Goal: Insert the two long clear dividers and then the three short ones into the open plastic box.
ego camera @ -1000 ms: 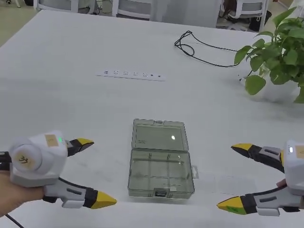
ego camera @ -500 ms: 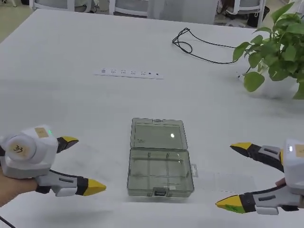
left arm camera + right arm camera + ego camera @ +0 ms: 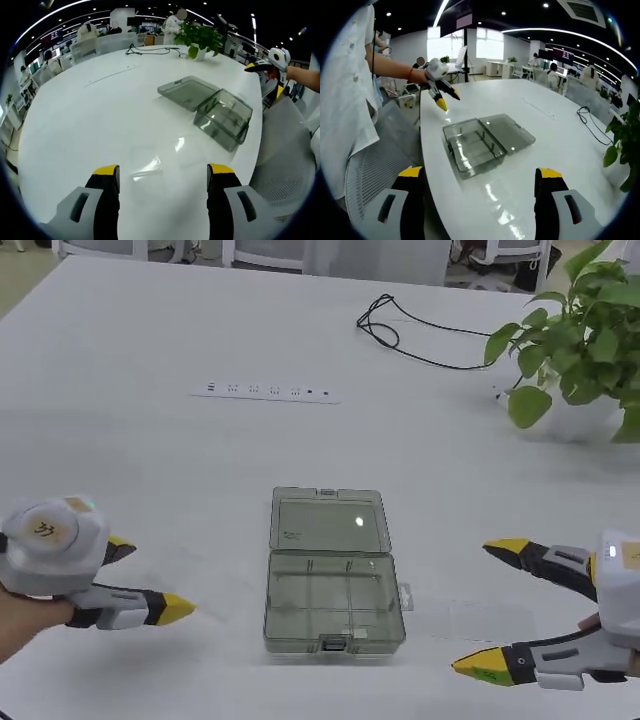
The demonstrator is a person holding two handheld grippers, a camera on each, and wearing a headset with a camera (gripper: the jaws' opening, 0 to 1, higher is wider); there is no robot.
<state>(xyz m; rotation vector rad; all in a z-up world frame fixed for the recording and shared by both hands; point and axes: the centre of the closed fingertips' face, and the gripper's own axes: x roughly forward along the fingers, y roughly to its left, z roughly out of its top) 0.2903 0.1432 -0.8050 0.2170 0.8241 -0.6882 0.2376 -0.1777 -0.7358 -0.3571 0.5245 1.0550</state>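
Observation:
The open clear plastic box (image 3: 335, 602) lies at the table's near middle, its lid (image 3: 330, 522) flat behind it. Faint ribs show inside the base. My left gripper (image 3: 150, 578) hovers open to the left of the box, holding nothing. In the left gripper view, clear flat pieces (image 3: 147, 165) lie on the table just ahead of the jaws, with the box (image 3: 222, 117) further right. My right gripper (image 3: 488, 608) stands open to the right of the box, also holding nothing. A faint clear piece (image 3: 475, 620) lies on the table between it and the box. The right gripper view faces the box (image 3: 472, 145).
A white power strip (image 3: 265, 392) lies beyond the box. Further back a black cable (image 3: 400, 335) is coiled. A potted plant (image 3: 575, 350) stands at the back right. The table's near edge runs just below both grippers.
My left gripper has drawn away from the box, to the left and lower over the table. The right gripper has held its place.

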